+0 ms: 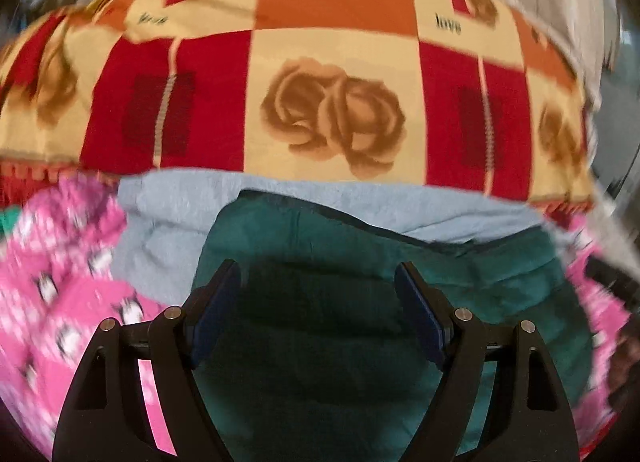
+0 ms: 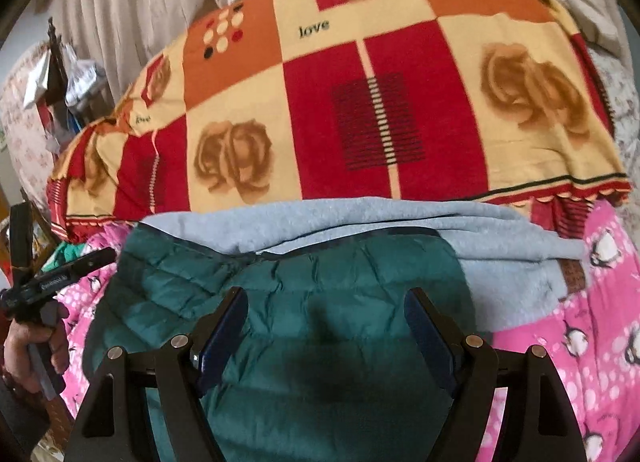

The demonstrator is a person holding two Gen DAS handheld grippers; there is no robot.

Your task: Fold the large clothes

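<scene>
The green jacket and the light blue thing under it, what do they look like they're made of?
Green jacket: probably smooth synthetic shell with padding, judging by its slight sheen and stitched, puffy quilted panels. Light blue garment: looks like soft fleece or brushed knit, matte and fuzzy without shine; exact fibre can't be told.

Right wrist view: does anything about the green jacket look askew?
Nothing stands out. The dark green quilted jacket lies fairly square on the pale blue fleece garment; both grippers hang open above it.

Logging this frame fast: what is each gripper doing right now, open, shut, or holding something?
Left gripper: open, holding nothing, above the green jacket.
Right gripper: open, holding nothing, above the same jacket.
</scene>
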